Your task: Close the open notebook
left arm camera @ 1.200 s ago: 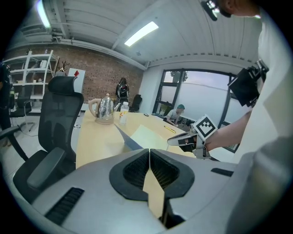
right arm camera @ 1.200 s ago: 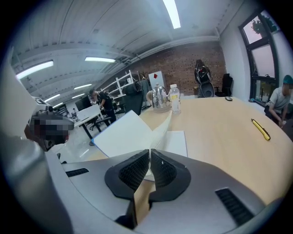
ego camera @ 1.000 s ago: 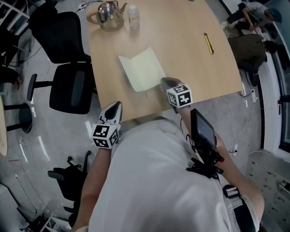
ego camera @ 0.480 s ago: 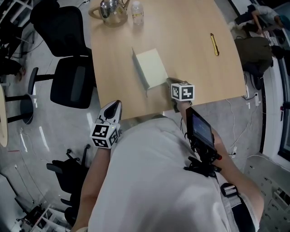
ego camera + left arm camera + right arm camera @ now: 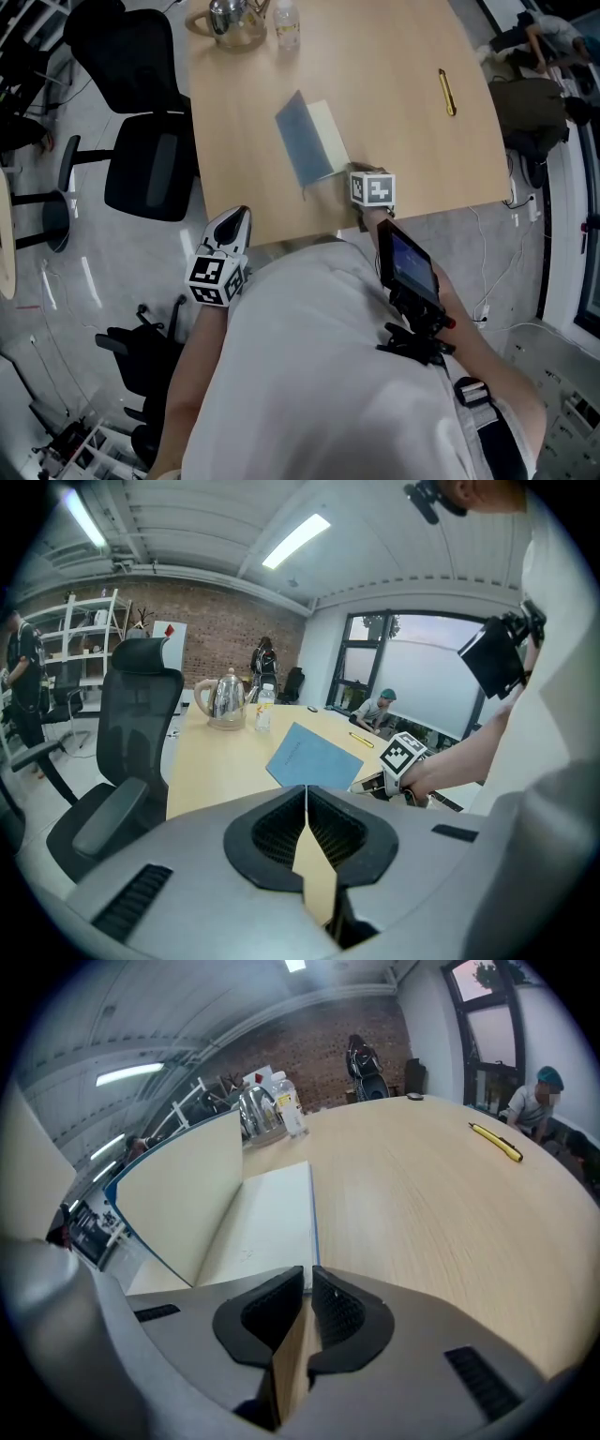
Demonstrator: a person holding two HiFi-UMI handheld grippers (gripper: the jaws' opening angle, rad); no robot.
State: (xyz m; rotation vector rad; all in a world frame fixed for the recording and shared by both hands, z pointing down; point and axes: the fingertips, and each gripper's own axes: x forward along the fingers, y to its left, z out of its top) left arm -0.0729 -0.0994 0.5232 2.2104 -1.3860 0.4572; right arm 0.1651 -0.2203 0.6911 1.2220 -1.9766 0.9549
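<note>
The notebook lies on the desk just ahead of the right hand-held gripper. Its jaws are pressed together on nothing, tips at the page's near edge, so it likely serves as a pusher, not a clamp. The blue cover stands tilted over the page, left of that gripper, half-closed. The left hand-held gripper, jaws likewise together and empty, hangs off the desk's edge, seemingly unneeded.

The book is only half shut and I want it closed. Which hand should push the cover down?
Right, probably. The right gripper sits beside the notebook, whose blue cover stands raised; the left gripper hangs off the table.
</note>
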